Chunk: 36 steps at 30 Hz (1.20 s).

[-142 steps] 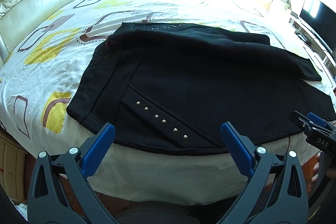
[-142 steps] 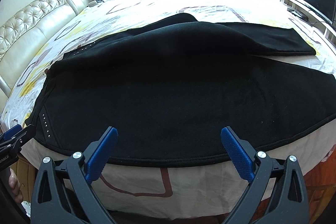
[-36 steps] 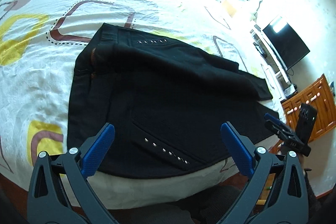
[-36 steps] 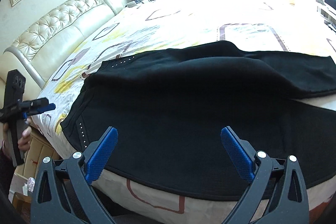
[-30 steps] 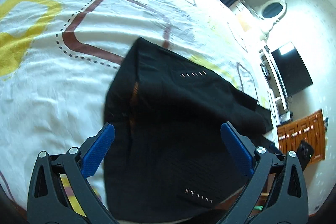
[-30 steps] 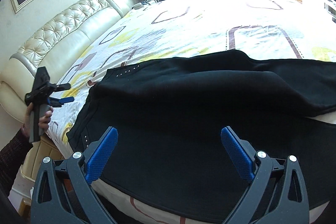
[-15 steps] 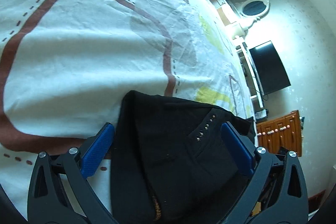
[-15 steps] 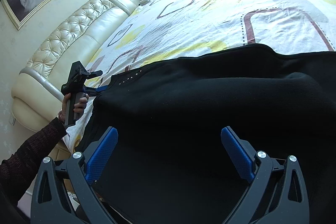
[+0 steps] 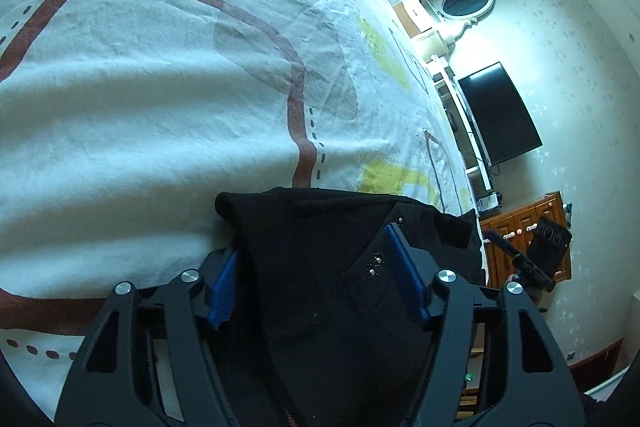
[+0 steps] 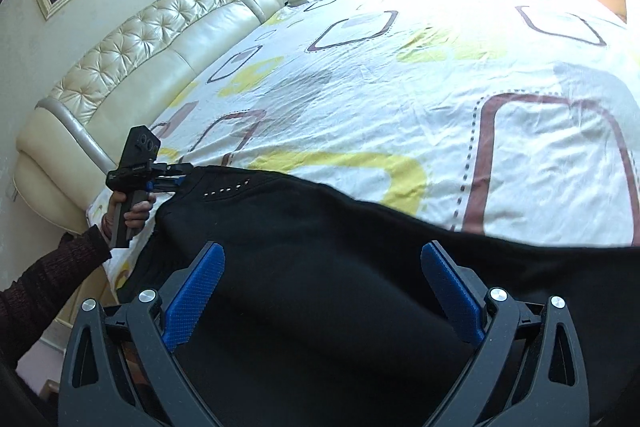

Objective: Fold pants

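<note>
Black pants (image 10: 360, 267) lie spread across the near part of the bed (image 10: 440, 75), on its patterned sheet; the studded waistband corner (image 9: 320, 227) sits at the far-left end of the garment, toward the padded headboard (image 10: 140, 67).

Left gripper (image 9: 316, 279): jaws partly closed with the waistband corner bunched between the blue pads. Fabric fills the gap, but the left pad (image 9: 222, 287) is partly hidden behind the cloth, so I cannot tell whether the grip is firm or the pads are only closing in. The right wrist view shows the same gripper at the corner, beside the stud row (image 10: 226, 189).

Right gripper (image 10: 320, 287): jaws wide apart, hovering low over the mid-section of the pants, grasping nothing. Both pads are visible with cloth behind them, not between them.

Risks, as judged from here:
- Left pads may catch only the top layer at the corner. Lifting would then peel that layer away and leave the lower one on the sheet, giving a skewed fold.
- The grip sits near the corner's edge; thick knit could slip out under the garment's weight once raised.
- The right gripper has no hold, so a one-sided lift would drag and twist the legs.
- The sheet is wrinkled and loose; a low pinch on the right could grab it along with the pants.
</note>
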Available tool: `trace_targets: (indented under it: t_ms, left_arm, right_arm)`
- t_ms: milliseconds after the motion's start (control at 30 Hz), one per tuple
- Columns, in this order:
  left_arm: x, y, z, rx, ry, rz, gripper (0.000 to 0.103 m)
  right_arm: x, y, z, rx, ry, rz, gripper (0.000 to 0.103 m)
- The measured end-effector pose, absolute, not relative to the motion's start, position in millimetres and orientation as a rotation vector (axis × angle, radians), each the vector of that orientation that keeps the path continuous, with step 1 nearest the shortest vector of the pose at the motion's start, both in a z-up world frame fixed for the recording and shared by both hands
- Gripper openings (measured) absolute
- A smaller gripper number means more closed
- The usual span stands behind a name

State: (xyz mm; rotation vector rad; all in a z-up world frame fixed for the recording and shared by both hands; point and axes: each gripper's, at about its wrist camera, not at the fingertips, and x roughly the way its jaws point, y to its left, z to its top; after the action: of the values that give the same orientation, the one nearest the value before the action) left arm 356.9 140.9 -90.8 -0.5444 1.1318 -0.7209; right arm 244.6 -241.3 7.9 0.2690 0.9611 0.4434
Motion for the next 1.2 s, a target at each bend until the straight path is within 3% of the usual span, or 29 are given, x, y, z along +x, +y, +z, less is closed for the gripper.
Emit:
trace_targets:
  t_ms: [67, 300, 400, 433, 467, 500, 567, 633, 667, 733, 800, 933, 1200]
  left_arm:
    - [358, 143, -94, -0.540, 1.137, -0.716, 0.058]
    - [358, 141, -91, -0.528, 1.155, -0.676, 0.059]
    - [357, 138, -89, -0.433, 1.165, -0.640, 0.040]
    - [358, 141, -90, -0.429, 1.173, -0.623, 0.028]
    - [359, 145, -91, -0.434, 1.182, -0.607, 0.018]
    - [359, 148, -93, -0.448, 1.191, -0.603, 0.016]
    - [359, 150, -93, -0.456, 1.192, -0.604, 0.016]
    - [359, 146, -92, -0.420, 1.190, -0.594, 0.016]
    - [358, 145, -90, -0.412, 1.189, -0.587, 0.016]
    - [358, 143, -87, -0.401, 1.189, -0.576, 0.016]
    - [355, 139, -83, -0.363, 1.180, -0.564, 0.015]
    - [346, 134, -71, -0.327, 1.113, -0.559, 0.009]
    - [315, 163, -39, -0.552, 0.931, -0.676, 0.008]
  right_arm:
    - [268, -242, 4, 0.187, 1.007, 0.456, 0.098]
    - [320, -221, -37, -0.032, 1.211, 0.535, 0.097]
    - [330, -212, -55, -0.102, 1.302, 0.517, 0.097]
    - [331, -212, -60, -0.099, 1.330, 0.514, 0.095]
    - [332, -212, -66, -0.096, 1.362, 0.513, 0.092]
    - [333, -211, -71, -0.115, 1.385, 0.500, 0.081]
    - [332, -212, -73, -0.132, 1.393, 0.485, 0.077]
    - [333, -217, -71, -0.113, 1.389, 0.476, 0.054]
    - [335, -222, -68, -0.084, 1.387, 0.469, 0.050]
    - [335, -226, -65, -0.044, 1.387, 0.480, 0.025]
    - [329, -218, -60, -0.097, 1.361, 0.501, 0.011]
    - [317, -206, -45, -0.165, 1.281, 0.455, 0.010]
    - [251, -195, 19, -0.235, 1.014, 0.369, 0.010]
